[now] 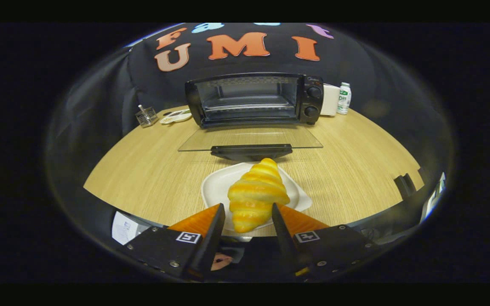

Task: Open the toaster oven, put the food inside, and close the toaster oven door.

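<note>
Gripper (247, 208) fingers clamp the croissant (257, 193) over a plate (215, 187); open door (251, 138) fronts the oven (253, 98), bottle (344, 98) beside.

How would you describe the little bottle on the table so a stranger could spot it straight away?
Start at the black toaster oven at the far side of the wooden table, its glass door folded down. Beside its two knobs stands a white box, and next to that the bottle: small, upright and white, with a green label.
</note>
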Motion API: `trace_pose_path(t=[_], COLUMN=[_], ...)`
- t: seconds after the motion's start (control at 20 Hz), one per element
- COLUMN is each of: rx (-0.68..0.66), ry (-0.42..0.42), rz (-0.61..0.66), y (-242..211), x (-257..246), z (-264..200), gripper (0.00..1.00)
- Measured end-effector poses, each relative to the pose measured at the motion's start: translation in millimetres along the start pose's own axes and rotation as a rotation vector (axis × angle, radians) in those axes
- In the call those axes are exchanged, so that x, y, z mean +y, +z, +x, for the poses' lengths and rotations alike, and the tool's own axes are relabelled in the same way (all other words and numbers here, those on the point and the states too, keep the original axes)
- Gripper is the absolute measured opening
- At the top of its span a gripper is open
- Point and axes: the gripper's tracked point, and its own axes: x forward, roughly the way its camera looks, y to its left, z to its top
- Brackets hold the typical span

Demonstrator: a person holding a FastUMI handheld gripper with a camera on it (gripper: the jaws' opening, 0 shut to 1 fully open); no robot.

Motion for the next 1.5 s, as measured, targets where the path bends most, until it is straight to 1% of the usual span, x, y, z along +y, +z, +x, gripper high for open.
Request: trace_pose_path(t=[0.05, 0.1, 0.15, 0.25, 0.3, 0.35, 0.4, 0.45, 0.65, 0.85, 0.9, 0.95, 1.0, 1.05, 1.1, 1.15, 1.2, 1.3, 1.5], rx=[0.005, -0.009, -0.008, -0.015, -0.027, -0.032, -0.021, -0.006, 0.032, 0.034, 0.033, 0.030, 0.028, 0.032, 0.034, 0.034, 0.019, -0.020, -0.091], ry=[-0.004, -0.008, -0.027, -0.028, -0.046, -0.054, -0.051, -0.045, -0.103, -0.104, -0.107, -0.104, -0.100, -0.086, -0.062, -0.023, -0.010, -0.007, 0.058], rz=[-0.014, -0.028, -0.028, -0.004, 0.000, 0.006, 0.010, 0.007, -0.001, -0.007, 0.002, -0.009, 0.008, 0.003, 0.030, 0.044, 0.062, 0.064, 0.101], y=[-2, -1, -2, -1, 5, 9, 9, 7, 0, -2, -3, -2, -2, -3, -3, -2, 3, 14, 45], x=[0, 0, -5, -8, -13, -13, -9, -6, -14, -15, -16, -16, -17, -16, -14, -9, -10, -16, -15], z=[-3, -5, -6, -9, -7, -3, 3, 7, 26, 27, 27, 25, 25, 23, 20, 17, 11, -1, -14], gripper=[0.67, 0.72, 0.74, 0.81, 0.91, 0.96, 0.99, 0.99, 0.99, 0.87, 0.78, 0.73, 0.59, 0.54, 0.50, 0.49, 0.45, 0.45, 0.45])
